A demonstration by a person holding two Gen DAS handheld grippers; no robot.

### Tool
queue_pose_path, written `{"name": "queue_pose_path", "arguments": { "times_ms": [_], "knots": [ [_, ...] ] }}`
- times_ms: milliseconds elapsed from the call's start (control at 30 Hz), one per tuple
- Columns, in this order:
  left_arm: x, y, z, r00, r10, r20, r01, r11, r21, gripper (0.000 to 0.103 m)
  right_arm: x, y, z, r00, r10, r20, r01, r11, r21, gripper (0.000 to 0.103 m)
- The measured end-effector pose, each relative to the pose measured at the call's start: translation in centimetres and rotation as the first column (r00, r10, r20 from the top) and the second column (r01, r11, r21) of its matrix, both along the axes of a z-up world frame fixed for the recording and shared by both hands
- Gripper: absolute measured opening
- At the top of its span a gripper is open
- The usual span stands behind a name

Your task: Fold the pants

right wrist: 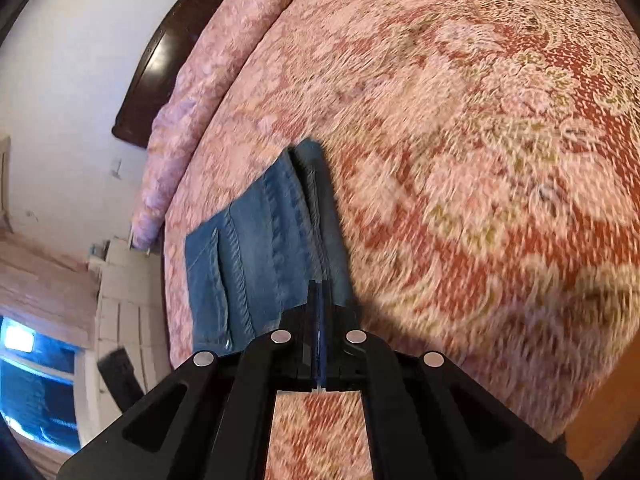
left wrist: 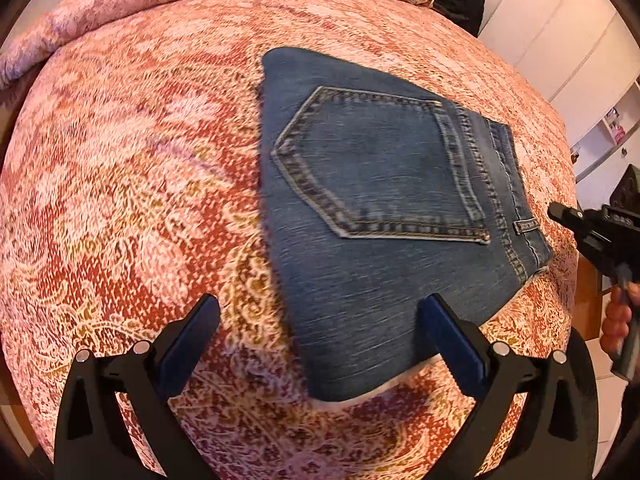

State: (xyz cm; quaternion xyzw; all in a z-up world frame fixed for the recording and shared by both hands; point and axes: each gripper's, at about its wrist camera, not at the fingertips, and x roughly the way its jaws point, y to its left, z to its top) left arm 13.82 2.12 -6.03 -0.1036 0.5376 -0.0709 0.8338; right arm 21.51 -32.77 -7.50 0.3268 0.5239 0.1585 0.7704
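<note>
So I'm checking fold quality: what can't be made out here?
- Layers under the jeans: left wrist view, covered by the top layer.
- Jeans' near edge: right wrist view, hidden behind the shut right gripper.
- Bedspread weave: motion-blurred.

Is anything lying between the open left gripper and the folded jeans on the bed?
Nothing visible. The left gripper hovers open over the near edge of the jeans, with only bedspread around them. The right gripper is shut, off to the side.

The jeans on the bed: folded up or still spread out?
Folded. The jeans lie as a compact stack on the bedspread, back pocket on top; the right wrist view shows layered edges.
</note>
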Motion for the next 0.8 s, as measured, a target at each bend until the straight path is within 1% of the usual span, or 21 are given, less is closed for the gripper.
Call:
{"name": "queue_pose_path", "arguments": {
  "times_ms": [33,67,100,133,167,300,367,467,533,567,633,667,700,733,767,800],
  "knots": [
    [0.1,0.1,0.0,1.000,0.002,-0.003,-0.002,1.000,-0.007,0.101,0.3,0.0,-0.4,1.000,0.000,-0.006,0.000,1.000,0.003,0.000],
    [0.1,0.2,-0.1,1.000,0.002,-0.004,-0.002,1.000,-0.012,0.101,0.9,0.3,-1.3,0.999,0.017,-0.032,-0.017,1.000,0.011,0.000],
    [0.0,0.2,-0.2,1.000,0.002,-0.004,-0.002,1.000,-0.014,0.101,1.1,0.5,-2.0,0.998,0.024,-0.058,-0.024,1.000,0.006,0.007],
    [0.2,0.1,-0.1,1.000,0.000,-0.002,0.000,1.000,-0.012,0.101,1.4,0.8,-2.9,0.996,0.033,-0.081,-0.031,0.999,0.025,0.008],
    [0.3,0.1,0.0,1.000,-0.003,0.002,0.003,1.000,-0.010,0.101,1.7,0.9,-3.6,0.996,0.029,-0.085,-0.026,0.999,0.046,0.008],
    [0.7,0.3,-0.3,1.000,-0.009,0.001,0.009,1.000,-0.009,0.101,0.9,-0.3,-3.8,0.997,0.021,-0.077,-0.010,0.991,0.137,0.009],
    [0.8,0.5,-0.5,1.000,-0.006,-0.005,0.006,1.000,-0.020,0.101,0.5,-1.3,-4.2,0.997,0.014,-0.077,0.002,0.977,0.212,0.009],
    [0.9,0.6,-0.7,1.000,-0.010,-0.003,0.010,1.000,-0.019,0.101,-0.3,-3.4,-5.3,0.995,-0.032,-0.091,0.060,0.943,0.328,0.009],
    [1.2,0.8,-0.9,1.000,-0.011,-0.004,0.011,1.000,-0.017,0.101,-0.4,-3.6,-5.4,0.996,-0.038,-0.081,0.064,0.932,0.355,0.009],
    [1.4,0.9,-1.0,1.000,-0.010,-0.007,0.010,1.000,-0.018,0.101,-0.4,-3.5,-5.3,0.997,-0.030,-0.077,0.055,0.934,0.352,0.012],
    [1.1,0.7,-1.0,1.000,-0.010,-0.006,0.010,1.000,-0.018,0.101,-0.6,-3.5,-5.2,0.998,-0.014,-0.062,0.035,0.931,0.363,0.035],
    [1.1,0.7,-1.0,1.000,-0.011,-0.006,0.011,1.000,-0.018,0.101,-0.4,-3.0,-4.8,0.999,-0.004,-0.045,0.021,0.926,0.377,0.040],
    [1.1,0.6,-1.0,1.000,-0.012,-0.006,0.011,1.000,-0.019,0.101,-0.4,-3.1,-4.5,0.999,-0.007,-0.031,0.018,0.919,0.394,0.051],
    [1.1,0.6,-1.0,1.000,-0.012,-0.006,0.012,1.000,-0.018,0.101,-0.3,-3.0,-4.3,1.000,-0.012,-0.021,0.020,0.919,0.395,0.055],
    [1.2,0.7,-1.0,1.000,-0.013,-0.005,0.013,1.000,-0.017,0.101,0.1,-2.3,-4.1,1.000,0.009,-0.026,0.000,0.939,0.343,0.055],
    [0.9,0.4,-0.9,1.000,-0.013,-0.004,0.013,1.000,-0.015,0.101,0.5,-1.3,-3.8,0.998,0.057,-0.033,-0.045,0.959,0.281,0.055]
  ]
}}
